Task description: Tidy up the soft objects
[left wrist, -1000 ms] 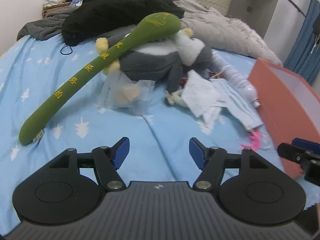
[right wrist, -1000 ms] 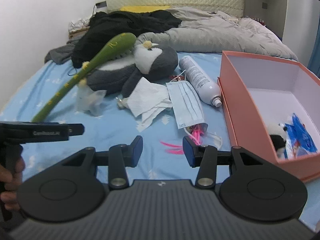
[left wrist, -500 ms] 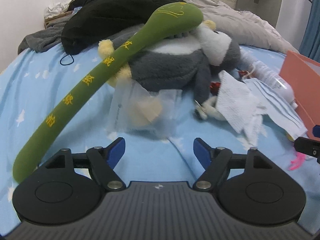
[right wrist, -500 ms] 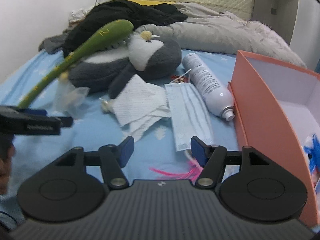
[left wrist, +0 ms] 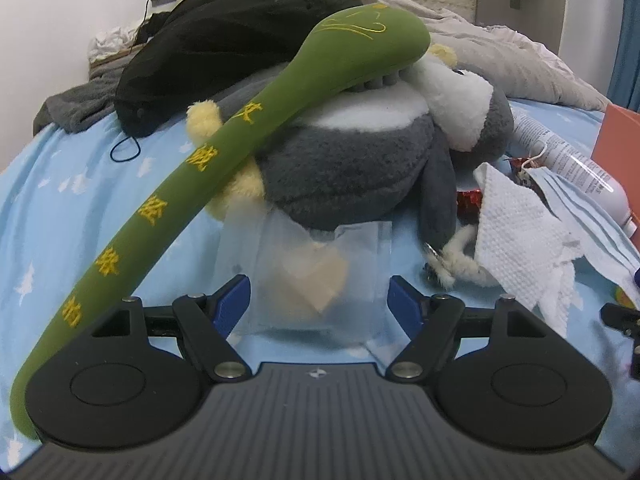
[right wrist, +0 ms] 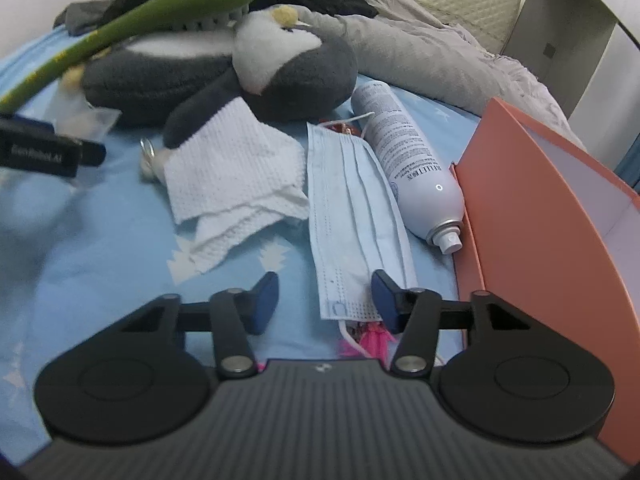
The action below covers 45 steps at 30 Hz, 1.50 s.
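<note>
While the left gripper (left wrist: 318, 300), spread wide, faces a crinkled clear bag (left wrist: 316, 276), only the right gripper (right wrist: 324, 300), likewise agape, shows the pleated mask (right wrist: 352, 216) at 12 o'clock.

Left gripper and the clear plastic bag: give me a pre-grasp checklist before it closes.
1. Left gripper open: ok, jaws spread wide.
2. Clear plastic bag between the fingers: ok, it sits in the gap.
3. Bag free of other things: not ok, the grey penguin plush lies on its far edge.
4. Green plush stick clear of the left finger: cannot tell, it passes very near.
5. Right gripper out of the way: ok, open over the face mask.
6. Orange box reachable: ok, open beside the mask.
</note>
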### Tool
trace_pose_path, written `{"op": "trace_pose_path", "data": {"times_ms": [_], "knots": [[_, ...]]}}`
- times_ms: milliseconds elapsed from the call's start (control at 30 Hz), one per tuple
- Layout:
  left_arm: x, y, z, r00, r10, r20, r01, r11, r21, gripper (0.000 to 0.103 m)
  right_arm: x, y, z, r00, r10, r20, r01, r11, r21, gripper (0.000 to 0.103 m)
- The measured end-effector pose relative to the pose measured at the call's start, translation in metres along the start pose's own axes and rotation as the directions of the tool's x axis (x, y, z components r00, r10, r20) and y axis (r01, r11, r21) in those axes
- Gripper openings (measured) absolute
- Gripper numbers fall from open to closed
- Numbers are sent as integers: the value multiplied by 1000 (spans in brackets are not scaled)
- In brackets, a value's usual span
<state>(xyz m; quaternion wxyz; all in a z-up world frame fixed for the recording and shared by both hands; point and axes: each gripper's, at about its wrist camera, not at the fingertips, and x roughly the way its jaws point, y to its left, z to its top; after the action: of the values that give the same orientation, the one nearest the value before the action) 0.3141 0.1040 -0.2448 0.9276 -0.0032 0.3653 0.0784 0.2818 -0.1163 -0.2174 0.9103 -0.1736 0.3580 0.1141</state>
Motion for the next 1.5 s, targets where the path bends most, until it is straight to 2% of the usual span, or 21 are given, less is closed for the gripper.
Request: {"op": "trace_pose_path", "data": {"times_ms": [67, 167, 267, 300, 367, 433, 533, 733, 1000, 1200, 1233, 1267, 1333, 1500], "knots": [[2, -2, 0, 1000, 7, 1, -7, 1000, 7, 78, 0, 0, -1, 1000, -24, 4, 24, 1000, -16, 33], [3, -2, -1, 1000, 5, 3, -5, 1000, 0, 71, -2, -4, -2, 999, -35, 10, 35, 999, -15, 21], [-2, -3, -2, 1000, 11, 12, -11, 1000, 10, 58, -7, -10, 0, 1000, -19, 14, 19, 1000, 22, 14], [-5, -2, -1, 1000, 7, 11, -7, 1000, 7, 47, -9, -11, 1, 1000, -19, 18, 18, 999, 29, 13], [-12, 0, -1, 1000, -27, 5, 27, 1000, -11, 43, -14, -14, 2, 999, -28, 31, 27, 999, 45, 9], [-19, 1, -2, 999, -43, 6, 43, 999, -19, 38, -20, -17, 3, 999, -23, 41, 20, 998, 65, 6], [-32, 0, -4, 999, -37, 19, 37, 999, -21, 36, -30, -16, 4, 998, -21, 61, 17, 998, 67, 5], [-63, 2, -5, 997, -69, 34, 71, 995, -70, 36, -58, -18, 4, 994, -26, 110, 18, 997, 71, 5], [-100, -15, -27, 988, -155, 12, 156, 983, -101, 36, -93, -13, -6, 990, 18, 139, -26, 998, 57, 5], [-106, -25, -45, 985, -171, -29, 167, 981, -98, 36, -88, -5, -19, 994, 34, 101, -38, 999, 37, 9], [-107, -27, -46, 984, -173, -31, 170, 981, -97, 36, -85, -4, -20, 995, 29, 95, -32, 999, 30, 18], [-107, -27, -46, 984, -173, -33, 169, 981, -97, 36, -82, -3, -20, 996, 19, 92, -22, 999, 25, 35], [-104, -27, -46, 985, -171, -36, 167, 981, -102, 36, -78, -4, -20, 995, 15, 102, -17, 1000, 21, 49], [-92, -27, -46, 983, -178, -53, 171, 978, -118, 36, -60, 1, -20, 993, 18, 114, -15, 999, -34, 48]]}}
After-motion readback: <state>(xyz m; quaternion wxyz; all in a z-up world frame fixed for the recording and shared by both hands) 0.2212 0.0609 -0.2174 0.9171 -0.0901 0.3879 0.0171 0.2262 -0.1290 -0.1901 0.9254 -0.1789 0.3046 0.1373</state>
